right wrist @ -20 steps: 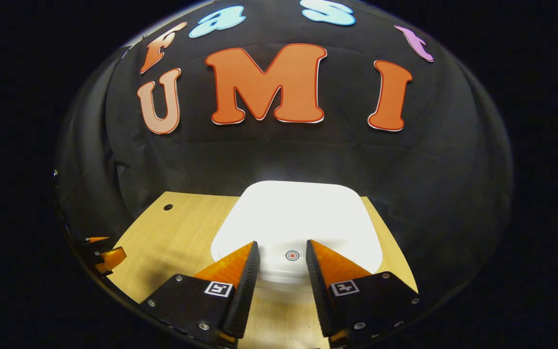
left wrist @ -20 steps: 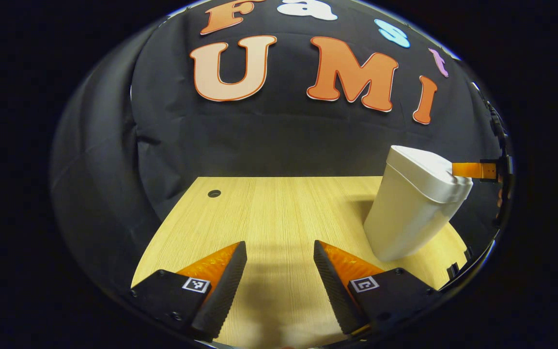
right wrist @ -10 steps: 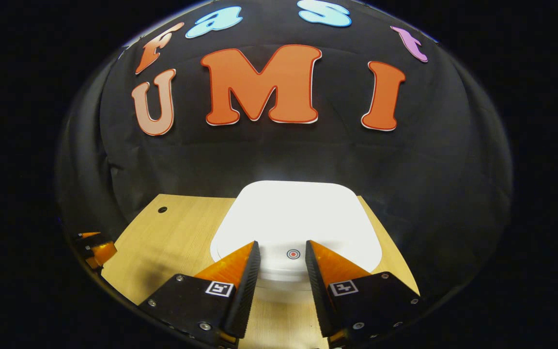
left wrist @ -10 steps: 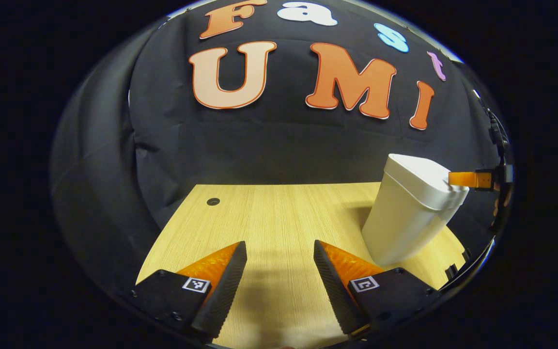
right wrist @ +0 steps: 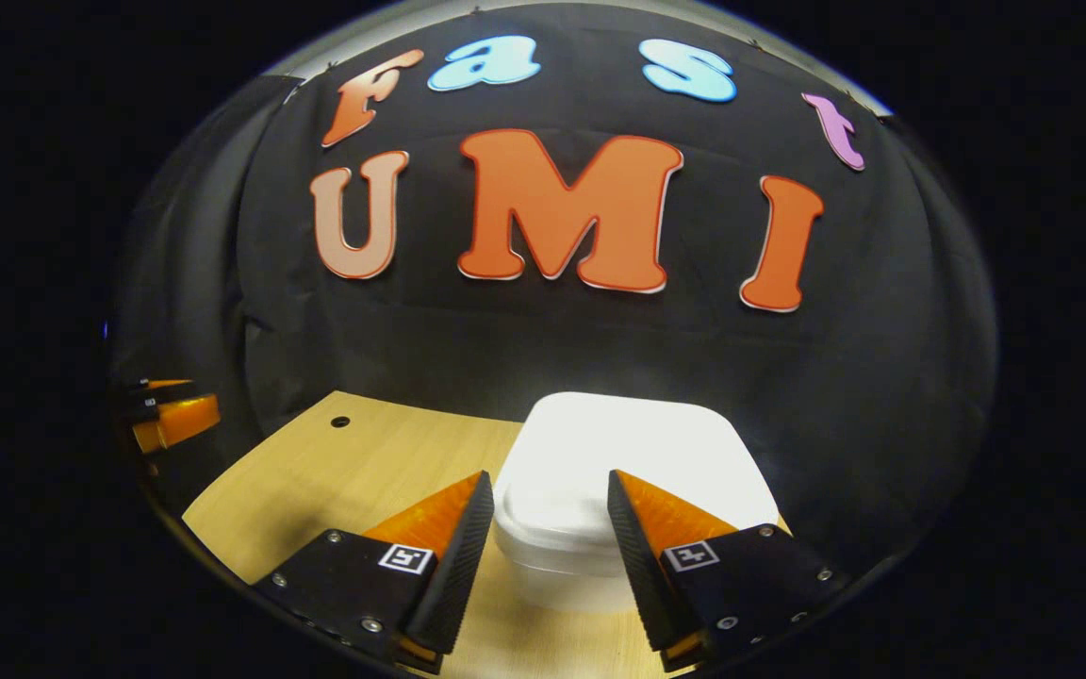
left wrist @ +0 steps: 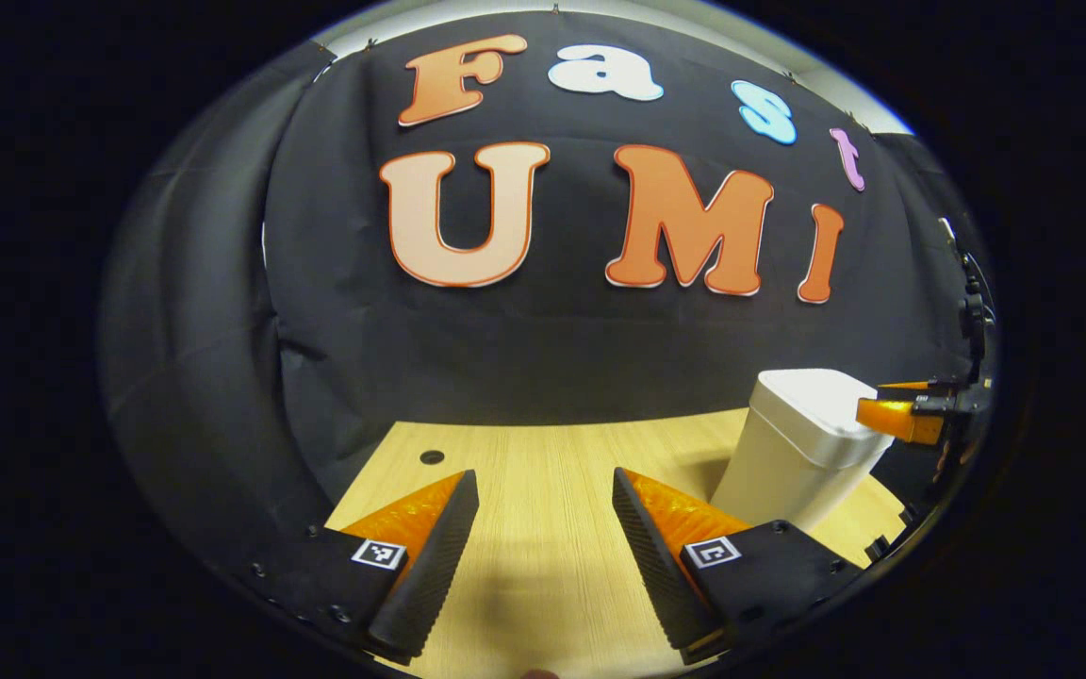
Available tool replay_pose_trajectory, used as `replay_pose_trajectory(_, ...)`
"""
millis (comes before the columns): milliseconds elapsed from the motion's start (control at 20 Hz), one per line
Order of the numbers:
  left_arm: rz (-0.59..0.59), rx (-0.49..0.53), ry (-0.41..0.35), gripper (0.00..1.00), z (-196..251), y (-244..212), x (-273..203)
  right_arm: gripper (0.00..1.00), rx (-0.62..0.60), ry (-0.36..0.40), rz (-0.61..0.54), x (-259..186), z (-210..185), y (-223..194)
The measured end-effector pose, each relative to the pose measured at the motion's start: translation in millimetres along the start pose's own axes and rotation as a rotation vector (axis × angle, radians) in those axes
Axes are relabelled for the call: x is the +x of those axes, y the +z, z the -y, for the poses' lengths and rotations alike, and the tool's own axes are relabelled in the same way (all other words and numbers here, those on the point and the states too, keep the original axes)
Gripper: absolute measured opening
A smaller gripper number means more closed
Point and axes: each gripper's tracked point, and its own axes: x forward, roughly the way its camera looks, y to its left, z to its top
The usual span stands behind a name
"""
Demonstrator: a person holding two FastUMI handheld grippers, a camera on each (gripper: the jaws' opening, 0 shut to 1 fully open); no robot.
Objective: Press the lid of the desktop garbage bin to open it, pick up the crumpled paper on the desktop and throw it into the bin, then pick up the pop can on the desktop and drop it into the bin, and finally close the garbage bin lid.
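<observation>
Bin [right wrist: 637,471] lid is sitting closed, just ahead of and below right gripper [right wrist: 543,500], fingers apart; left gripper [left wrist: 538,500], also apart, is hovering farther off.

White bin [right wrist: 637,453] (lid too), pale wood-grain desktop [left wrist: 543,471]

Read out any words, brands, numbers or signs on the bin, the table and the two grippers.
Garbage bin: plain white, no text.
Table: none.
Left gripper: square black-and-white markers, a pattern, no words.
Right gripper: the same kind of markers, no words.
</observation>
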Motion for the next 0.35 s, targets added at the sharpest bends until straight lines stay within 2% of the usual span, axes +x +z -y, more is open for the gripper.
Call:
replay_pose_trajectory(100,0.045,0.012,0.016,0.96,-3,16,-3,0.82,-0.014,0.024,0.042,-1,-18,11)
replay_pose_trajectory(350,0.152,0.033,0.046,0.97,-10,44,-19,0.90,0.004,0.092,0.173,-8,-55,45)
